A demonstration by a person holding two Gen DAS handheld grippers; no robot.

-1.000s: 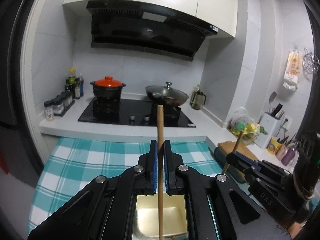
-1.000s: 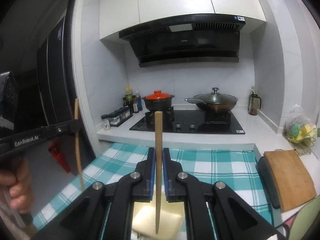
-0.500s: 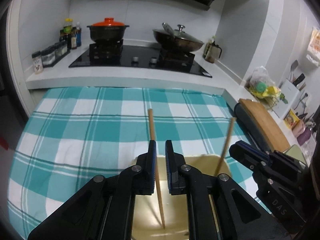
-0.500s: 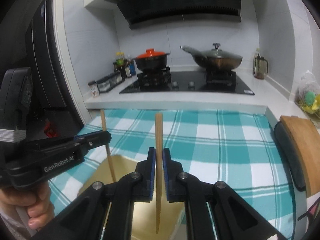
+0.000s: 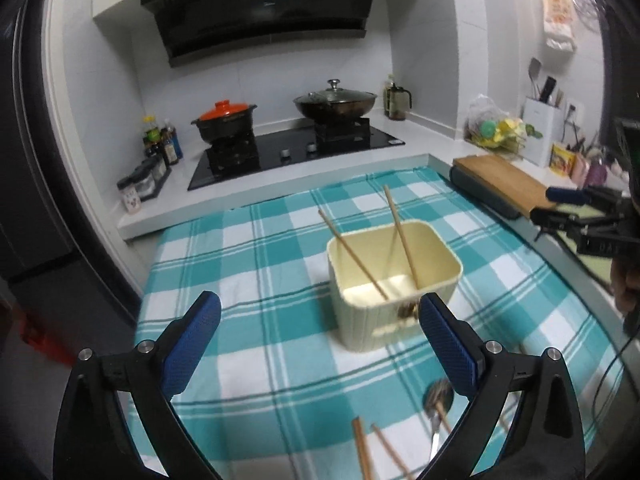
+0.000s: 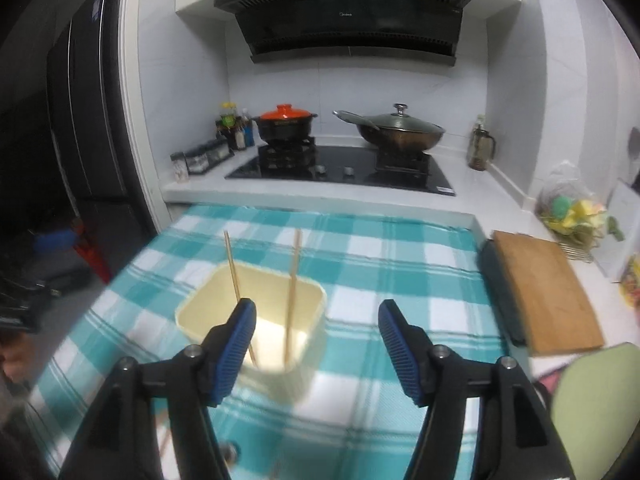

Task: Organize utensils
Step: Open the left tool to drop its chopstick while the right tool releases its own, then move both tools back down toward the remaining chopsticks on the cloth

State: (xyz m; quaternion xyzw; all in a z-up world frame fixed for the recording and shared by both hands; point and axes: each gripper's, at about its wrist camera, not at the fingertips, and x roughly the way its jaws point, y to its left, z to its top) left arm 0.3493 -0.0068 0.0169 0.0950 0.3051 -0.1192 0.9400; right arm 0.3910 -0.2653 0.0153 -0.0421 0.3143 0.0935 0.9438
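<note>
A cream utensil bin (image 5: 394, 282) (image 6: 256, 320) stands on the teal checked cloth (image 5: 256, 280). Two wooden chopsticks (image 5: 352, 254) (image 6: 293, 292) lean upright inside it. My left gripper (image 5: 320, 334) hovers in front of the bin, its jaws opening wide with nothing between them. More chopsticks (image 5: 362, 450) and a spoon (image 5: 438, 400) lie on the cloth just below it. My right gripper (image 6: 316, 334) hangs to the right of the bin, its jaws opening and nothing held; it also shows at the right edge of the left wrist view (image 5: 560, 206).
A hob (image 6: 340, 168) with an orange-lidded pot (image 6: 285, 122) and a lidded wok (image 6: 400, 130) lies beyond the cloth. Spice jars (image 5: 142, 182) stand at the left. A wooden cutting board (image 6: 548, 296) lies on the right counter, with a knife block (image 5: 542, 130) behind.
Both grippers let go of their chopsticks, which now lean in the bin. Both jaws swung apart, and the grippers drew back from the bin.
</note>
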